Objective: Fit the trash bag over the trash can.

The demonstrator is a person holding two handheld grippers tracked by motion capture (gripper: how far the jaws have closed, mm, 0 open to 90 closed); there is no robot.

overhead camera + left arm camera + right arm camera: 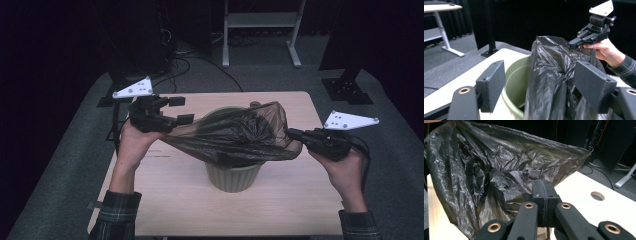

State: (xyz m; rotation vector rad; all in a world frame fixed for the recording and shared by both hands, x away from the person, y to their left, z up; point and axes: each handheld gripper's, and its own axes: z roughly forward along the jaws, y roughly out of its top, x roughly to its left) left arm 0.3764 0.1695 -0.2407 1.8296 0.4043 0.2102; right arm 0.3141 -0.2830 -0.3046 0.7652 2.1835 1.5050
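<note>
A pale green bin (233, 176) stands in the middle of the wooden table (285, 205). A black plastic bag (235, 135) is stretched across its top and sags into it. My right gripper (294, 134) is shut on the bag's right edge, and in the right gripper view its jaws (543, 187) pinch the film (499, 170). My left gripper (179, 111) hovers open at the bag's left end. In the left gripper view its jaws (542, 83) stand wide apart, with the bag (549, 65) and bin (515, 80) ahead, untouched by the pads. The right gripper (575, 45) shows beyond.
The table has a round hole (597, 195) near one corner. On the grey carpet behind it are a white desk frame (260, 22), loose cables (187, 55) and a black stand base (347, 90). Bare tabletop lies in front of the bin.
</note>
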